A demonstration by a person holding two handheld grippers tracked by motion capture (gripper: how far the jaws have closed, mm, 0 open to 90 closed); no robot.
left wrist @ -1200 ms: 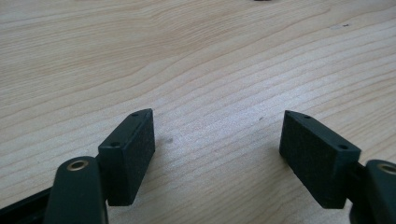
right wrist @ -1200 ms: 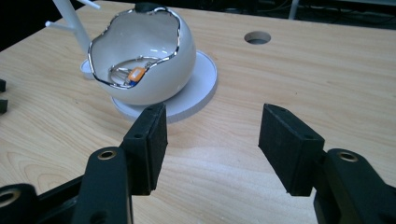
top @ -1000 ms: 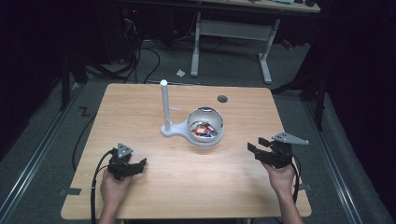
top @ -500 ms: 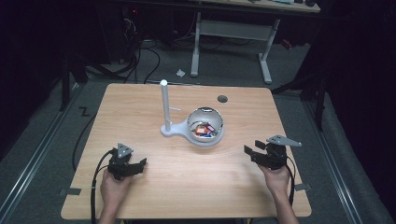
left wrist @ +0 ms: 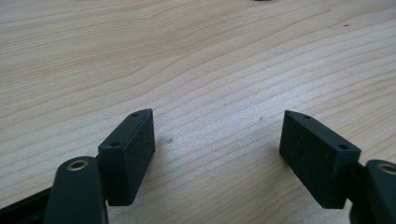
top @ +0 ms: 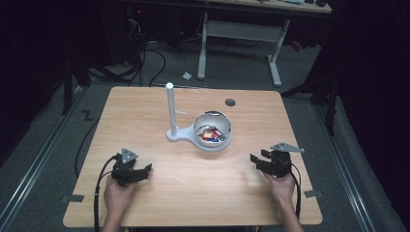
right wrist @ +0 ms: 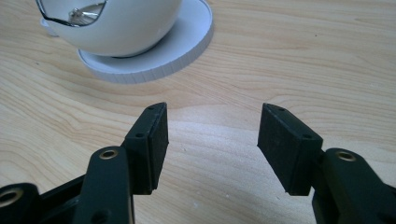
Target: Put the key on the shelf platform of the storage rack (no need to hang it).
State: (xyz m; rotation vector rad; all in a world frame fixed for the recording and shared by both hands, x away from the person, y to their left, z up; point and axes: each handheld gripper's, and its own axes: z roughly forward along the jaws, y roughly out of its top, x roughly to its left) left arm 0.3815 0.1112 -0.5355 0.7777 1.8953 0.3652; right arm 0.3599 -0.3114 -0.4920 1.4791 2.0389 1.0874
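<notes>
bowl: white round bowl (top: pixel 213 131) sitting mid-table, a bit toward the far side, on a flat white base (right wrist: pixel 154 51). Opening faces up and slightly toward the person, colourful small bits inside, can't tell what they are.
post: thin white post (top: pixel 170 108) stands straight up from the same base, just left of the bowl, so its long axis is vertical. A tiny peg sticks out sideways partway up.
left gripper: left gripper (top: pixel 145 169) is at the near-left of the table (top: pixel 145 106), in the person's left hand (top: pixel 118 193), pointing right and slightly away. Jaws wide apart, nothing between them; in the left gripper view there's just bare wood grain between the pads (left wrist: pixel 135 156).
right gripper: right gripper (top: pixel 255 160) at the near-right, in the right hand (top: pixel 280 186), pointing left toward the bowl. Jaws also well apart and holding nothing. In the right gripper view the bowl and base sit ahead, upper left, clear of the pads (right wrist: pixel 287 147).
contact: can't tell if either gripper rests on the wood or hangs just above it.
other stuff: small dark hole (top: pixel 230 102) in the tabletop near the far edge, right of the post.
</notes>
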